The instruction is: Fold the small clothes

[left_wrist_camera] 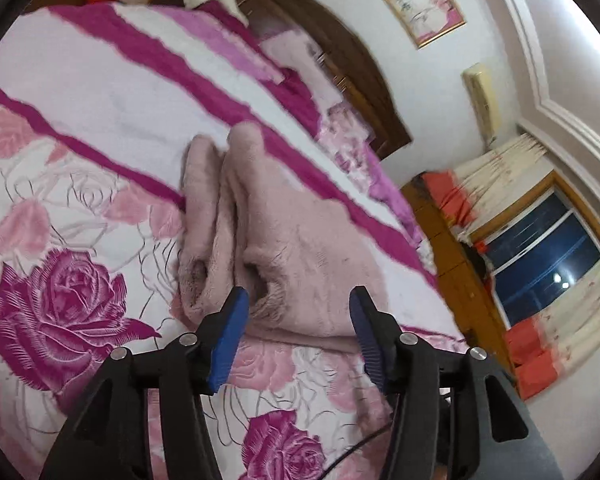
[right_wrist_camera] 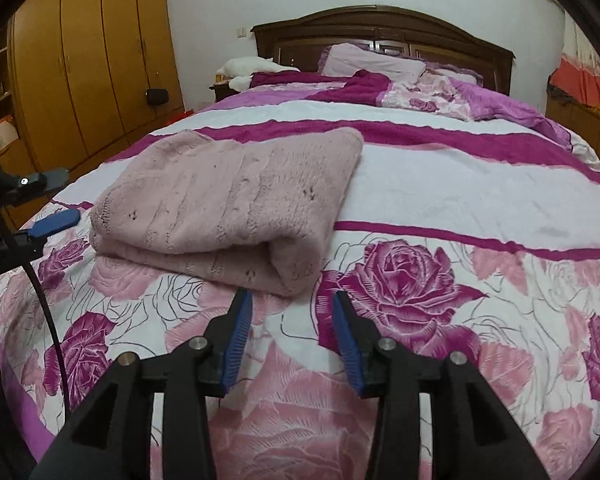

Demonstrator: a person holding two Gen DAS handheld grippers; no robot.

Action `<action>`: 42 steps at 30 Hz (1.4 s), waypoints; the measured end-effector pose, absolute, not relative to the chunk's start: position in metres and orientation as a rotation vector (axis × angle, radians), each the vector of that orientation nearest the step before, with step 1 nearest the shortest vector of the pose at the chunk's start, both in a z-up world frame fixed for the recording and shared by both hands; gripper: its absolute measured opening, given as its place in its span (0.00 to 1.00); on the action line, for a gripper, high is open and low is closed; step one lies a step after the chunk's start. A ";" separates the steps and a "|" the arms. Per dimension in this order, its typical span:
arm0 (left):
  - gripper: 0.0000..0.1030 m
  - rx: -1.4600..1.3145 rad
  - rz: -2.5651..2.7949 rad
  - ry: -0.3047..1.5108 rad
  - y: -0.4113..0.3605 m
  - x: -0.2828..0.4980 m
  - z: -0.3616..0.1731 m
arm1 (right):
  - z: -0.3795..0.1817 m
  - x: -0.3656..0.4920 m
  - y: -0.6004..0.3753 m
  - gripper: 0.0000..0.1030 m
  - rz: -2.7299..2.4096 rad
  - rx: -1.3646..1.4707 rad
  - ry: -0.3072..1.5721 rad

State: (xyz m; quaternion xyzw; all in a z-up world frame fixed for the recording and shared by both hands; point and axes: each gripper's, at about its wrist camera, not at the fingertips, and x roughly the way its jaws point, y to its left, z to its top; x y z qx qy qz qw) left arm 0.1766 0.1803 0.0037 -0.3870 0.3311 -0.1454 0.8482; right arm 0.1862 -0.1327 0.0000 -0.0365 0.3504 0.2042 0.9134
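Right wrist view: folded pink sweater (right_wrist_camera: pixel 236 200) on the floral bedspread (right_wrist_camera: pixel 440 184), pillows (right_wrist_camera: pixel 372 62) beyond.

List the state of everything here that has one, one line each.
Sweater: folded, lying on the bed, not held.
Left claw: open, nothing between the pads, at the sweater's edge.
Right claw: open, empty, just short of the sweater's fold.
Bedspread: spread flat, rumpled near the pillows.
Wardrobe: doors shut.
Curtain: drawn aside, window uncovered.
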 end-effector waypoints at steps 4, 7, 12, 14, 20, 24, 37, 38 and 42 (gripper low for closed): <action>0.28 -0.825 -0.300 0.763 0.175 0.193 -0.008 | -0.005 0.192 -0.133 0.42 0.413 -0.049 0.734; 0.28 -0.791 -0.291 0.760 0.167 0.205 -0.005 | -0.009 0.192 -0.135 0.42 0.407 -0.035 0.739; 0.17 -0.770 -0.288 0.774 0.156 0.214 -0.009 | -0.010 0.194 -0.135 0.42 0.392 -0.029 0.735; 0.08 -0.745 -0.277 0.768 0.153 0.215 -0.008 | -0.009 0.197 -0.132 0.44 0.388 -0.037 0.730; 0.00 -0.649 -0.288 0.676 0.146 0.214 0.010 | -0.005 0.207 -0.112 0.52 0.372 -0.084 0.693; 0.00 -0.630 -0.281 0.586 0.163 0.206 0.030 | -0.002 0.213 -0.105 0.28 0.351 -0.087 0.671; 0.00 -0.569 -0.134 0.748 0.172 0.198 -0.002 | -0.008 0.188 -0.113 0.13 0.235 -0.099 0.685; 0.00 -0.575 -0.134 0.759 0.174 0.196 -0.004 | -0.010 0.186 -0.117 0.14 0.237 -0.082 0.701; 0.00 -0.657 -0.137 0.762 0.187 0.187 -0.006 | -0.011 0.177 -0.141 0.14 0.286 0.023 0.738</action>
